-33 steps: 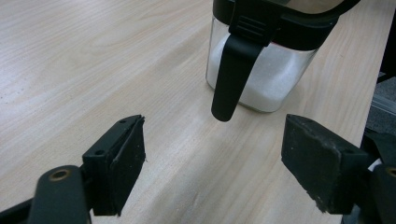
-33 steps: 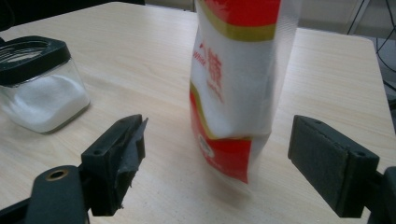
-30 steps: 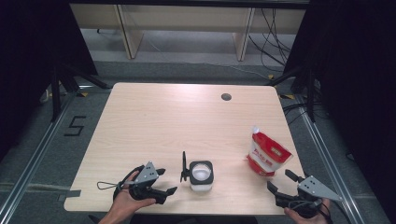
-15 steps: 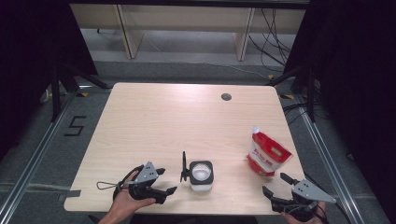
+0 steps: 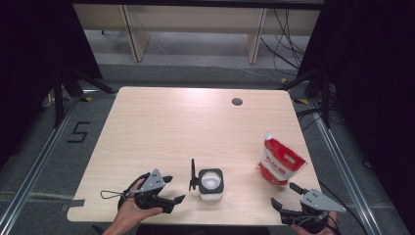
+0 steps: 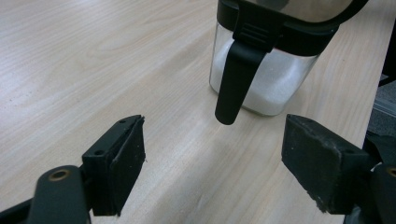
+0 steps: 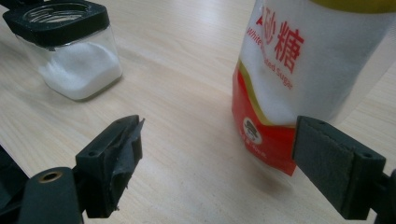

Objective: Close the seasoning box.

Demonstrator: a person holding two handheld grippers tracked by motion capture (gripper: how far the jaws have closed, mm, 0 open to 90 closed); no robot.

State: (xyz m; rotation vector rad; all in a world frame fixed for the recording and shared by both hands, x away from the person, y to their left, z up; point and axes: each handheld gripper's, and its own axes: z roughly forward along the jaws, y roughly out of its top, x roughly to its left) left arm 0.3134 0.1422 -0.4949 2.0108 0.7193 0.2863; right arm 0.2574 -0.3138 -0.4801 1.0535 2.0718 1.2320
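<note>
One pale wooden table (image 5: pixel 161 127) carries everything here, with one small round dark hole (image 5: pixel 237 102) near its far edge, right of centre.

One red and white sugar pouch (image 5: pixel 279 162) stands upright near the table's right edge, towards the near side. In the right gripper view the pouch (image 7: pixel 299 70) rises just beyond the right jaw, with red Chinese characters and the words "White Granulated Sugar" on its white upper part and a red band at its base.

One square glass jar (image 5: pixel 211 184) with a black rim stands near the near edge, about the middle of the table, well apart from the pouch. It holds white granules in its lower part. One black lid (image 5: pixel 193 175) stands raised at the jar's left side; in the left gripper view that lid (image 6: pixel 238 65) hangs down in front of the glass, its tip just above the table.

Two tongs are in view, one in each hand. The left tongs (image 5: pixel 172 188) lie low at the near edge, left of the jar and near it, jaws spread wide with nothing between them, pointing right towards the jar; the left hand (image 5: pixel 128 213) grips them from below. The right tongs (image 5: pixel 285 195) sit at the near right corner, just near of the pouch, likewise wide open and empty, aimed at the pouch's base without touching it.
</note>
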